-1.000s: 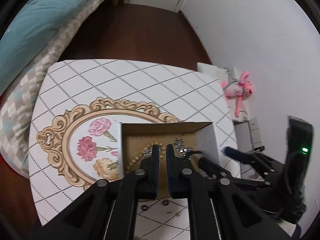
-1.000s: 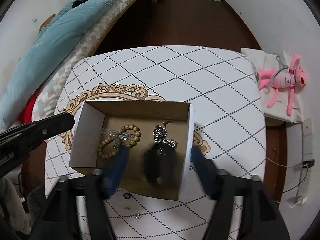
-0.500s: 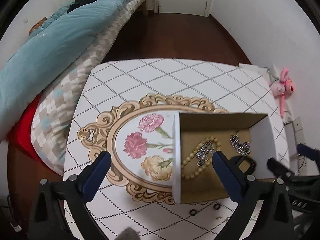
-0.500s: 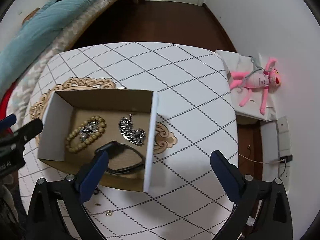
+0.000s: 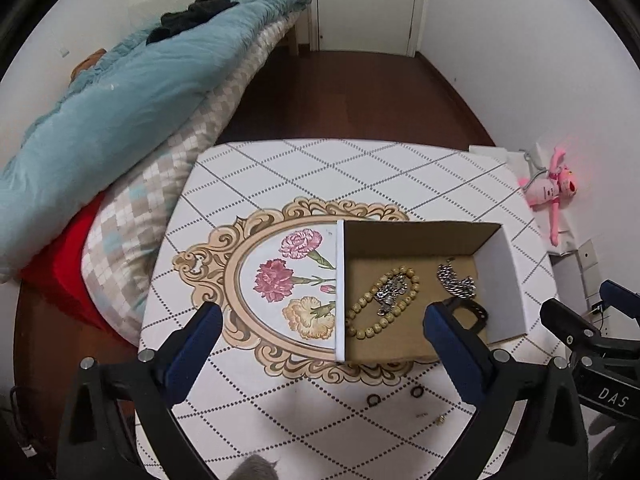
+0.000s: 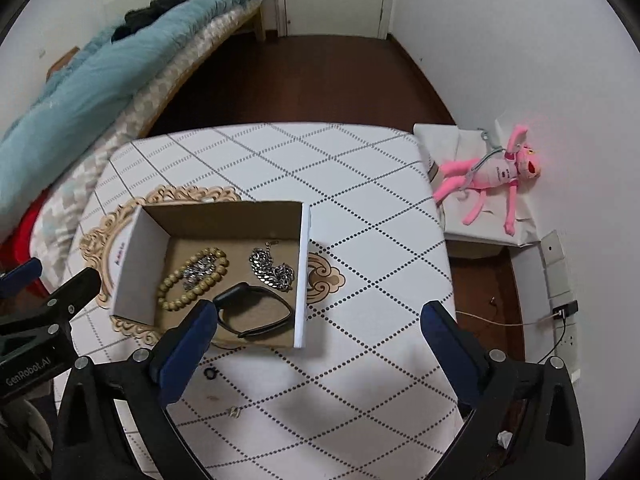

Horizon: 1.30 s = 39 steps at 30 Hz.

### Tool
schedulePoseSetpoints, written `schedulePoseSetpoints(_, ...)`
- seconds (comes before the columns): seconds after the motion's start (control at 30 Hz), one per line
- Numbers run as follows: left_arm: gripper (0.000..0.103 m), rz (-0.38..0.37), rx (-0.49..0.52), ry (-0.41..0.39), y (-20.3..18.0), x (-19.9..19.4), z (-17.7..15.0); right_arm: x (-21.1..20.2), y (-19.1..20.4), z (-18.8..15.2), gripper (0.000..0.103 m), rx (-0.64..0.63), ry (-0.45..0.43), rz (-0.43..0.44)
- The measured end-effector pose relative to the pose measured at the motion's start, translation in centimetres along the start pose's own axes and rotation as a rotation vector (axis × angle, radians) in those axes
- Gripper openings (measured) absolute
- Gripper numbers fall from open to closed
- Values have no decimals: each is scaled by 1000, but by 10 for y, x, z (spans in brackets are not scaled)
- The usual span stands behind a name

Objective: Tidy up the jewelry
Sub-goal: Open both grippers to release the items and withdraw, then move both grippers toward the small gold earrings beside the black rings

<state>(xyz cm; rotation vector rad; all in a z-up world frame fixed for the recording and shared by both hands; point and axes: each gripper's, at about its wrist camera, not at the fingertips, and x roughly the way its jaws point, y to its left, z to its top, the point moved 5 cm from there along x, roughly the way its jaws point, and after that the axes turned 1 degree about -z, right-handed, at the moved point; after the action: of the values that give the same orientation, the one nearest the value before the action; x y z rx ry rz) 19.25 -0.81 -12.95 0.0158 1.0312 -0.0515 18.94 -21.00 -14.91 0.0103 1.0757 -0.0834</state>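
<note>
An open cardboard box [image 5: 496,280] [image 6: 132,264] stands on the white diamond-patterned table [image 5: 320,184]. In it lie a wooden bead bracelet [image 5: 364,322] [image 6: 172,296], a silver chain [image 5: 456,282] [image 6: 272,270] and a black band [image 6: 254,314]. Small black rings [image 5: 417,392] [image 6: 210,374] and a small metal piece [image 6: 234,412] lie on the table in front of the box. My left gripper [image 5: 320,332] is open and empty, above the box's near left. My right gripper [image 6: 316,328] is open and empty, over the box's right wall.
A bed with a teal duvet [image 5: 120,100] runs along the table's left side. A pink plush toy [image 6: 492,172] lies on a low white stand to the right. Wall sockets and a cable [image 6: 560,312] sit at the right. Dark wood floor lies beyond.
Both grippers opened and pulled up and back from the box. The black band now lies in the box. The left gripper shifted left.
</note>
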Motion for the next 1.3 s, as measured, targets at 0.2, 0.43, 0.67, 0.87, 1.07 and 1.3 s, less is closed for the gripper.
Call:
schedulePoseSetpoints(0.2, 103, 17, -6, -22, 5, -24, -12, -27, 0, -20, 103, 40, -30, 35)
schedulePoseSetpoints(0.43, 103, 105, -19, 90, 23, 5, -81, 4, 19, -87, 95, 74, 68, 178)
schedulePoseSetpoints(0.67, 103, 161, -15, 210, 35, 46, -145, 57, 43, -131, 52, 49, 136, 207)
schedulePoseSetpoints(0.87, 103, 180, -23, 228, 43, 57, -159, 65, 64, -136, 38, 15, 104, 227)
schedulePoseSetpoints(1.07, 103, 182, -33, 228, 48, 60, -162, 66, 82, -135, 18, -91, 69, 114)
schedulePoseSetpoints(1.3, 103, 191, -22, 199, 40, 53, -157, 59, 68, -131, 5, -51, 58, 143)
